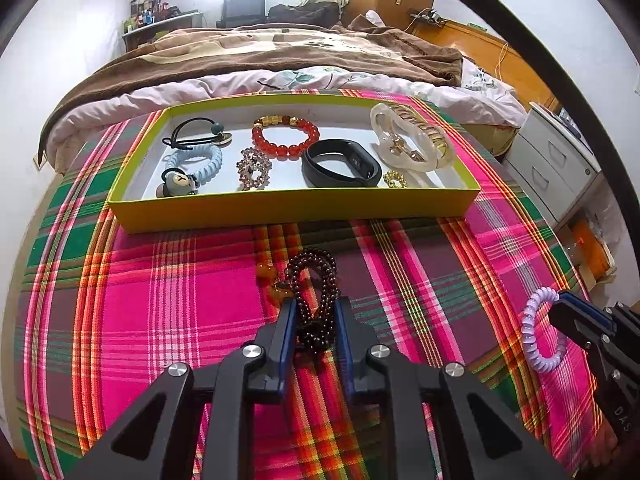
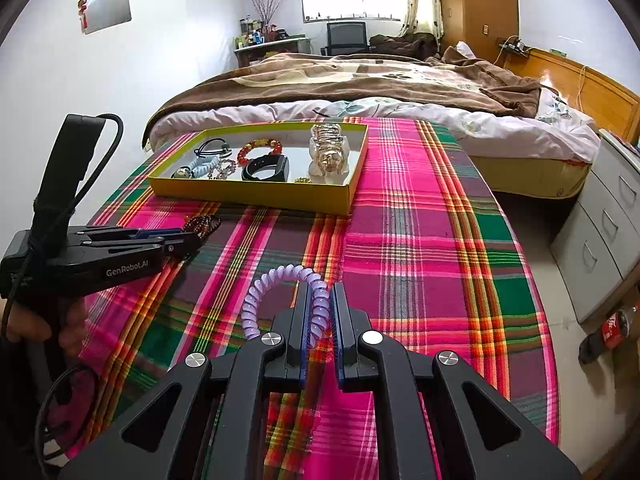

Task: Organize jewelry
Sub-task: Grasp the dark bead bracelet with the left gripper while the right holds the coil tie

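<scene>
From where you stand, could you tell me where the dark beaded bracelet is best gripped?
Grip the dark beaded bracelet across its bunched near strands, coming from above on the near side. The loops lie flat on the plaid cloth, and the amber beads sit off left.

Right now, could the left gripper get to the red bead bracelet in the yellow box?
Probably not yet. The left gripper is already closed on the dark bead bracelet, so its jaws are full. The path looks free, though: only bare plaid cloth and the low wall of the yellow box lie before the red bead bracelet.
</scene>
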`<state>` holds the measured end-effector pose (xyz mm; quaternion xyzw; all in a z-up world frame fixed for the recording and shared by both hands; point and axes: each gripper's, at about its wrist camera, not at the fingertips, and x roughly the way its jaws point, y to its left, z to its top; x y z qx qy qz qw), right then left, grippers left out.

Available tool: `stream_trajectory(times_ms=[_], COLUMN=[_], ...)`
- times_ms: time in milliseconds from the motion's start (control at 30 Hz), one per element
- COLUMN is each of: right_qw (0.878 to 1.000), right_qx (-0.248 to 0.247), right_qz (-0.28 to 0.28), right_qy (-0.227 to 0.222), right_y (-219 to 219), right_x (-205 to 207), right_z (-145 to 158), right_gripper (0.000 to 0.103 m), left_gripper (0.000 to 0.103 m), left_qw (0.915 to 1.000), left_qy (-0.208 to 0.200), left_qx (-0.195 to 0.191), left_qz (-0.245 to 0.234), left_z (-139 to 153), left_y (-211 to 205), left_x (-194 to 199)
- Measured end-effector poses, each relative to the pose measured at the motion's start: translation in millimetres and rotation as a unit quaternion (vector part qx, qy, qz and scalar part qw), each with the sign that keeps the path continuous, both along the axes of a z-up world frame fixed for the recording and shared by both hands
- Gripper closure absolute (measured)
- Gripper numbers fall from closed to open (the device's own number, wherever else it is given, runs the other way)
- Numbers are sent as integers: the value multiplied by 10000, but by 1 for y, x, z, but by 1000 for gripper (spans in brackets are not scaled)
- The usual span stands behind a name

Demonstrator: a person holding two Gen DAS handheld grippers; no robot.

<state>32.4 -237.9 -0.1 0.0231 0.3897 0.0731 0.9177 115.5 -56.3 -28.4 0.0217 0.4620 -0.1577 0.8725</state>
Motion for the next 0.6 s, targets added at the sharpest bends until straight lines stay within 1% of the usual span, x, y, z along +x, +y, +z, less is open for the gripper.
stream_trajectory(times_ms=[33, 100, 133, 367, 400, 433, 467, 600], right_qw=[10000, 10000, 10000, 9999, 9999, 9998, 9998, 9995], right_qx=[11, 20, 17, 44, 39, 37, 35, 65], right_qz=[-4, 0, -4, 5, 12, 25, 33, 58], right_qy=[-14, -22, -41, -139, -152, -173, -198, -312], right_y=[0, 1, 1, 3, 4, 4, 5, 8], right_x=[0, 1, 1, 3, 3, 4, 5, 12], right_z=[0, 1, 2, 9, 11, 13, 16, 26], right_gripper=[94, 94, 94, 94, 94, 94, 94, 94], left_gripper=[90, 91, 93, 94, 95, 101, 103, 103], left_qw=[10000, 10000, 9999, 9994, 9993, 9991, 9989, 9977], left_qy=[-9, -68, -88, -284, -323, -351, -373, -486], left_qx=[-16, -63, -84, -184, -206, -247, -298, -472], left_qz=[0, -8, -16, 15, 20, 25, 26, 64], left_z=[1, 5, 7, 26, 30, 33, 37, 56], left_y=[0, 2, 3, 9, 10, 12, 14, 25], left_x=[-1, -3, -3, -8, -8, -9, -9, -6])
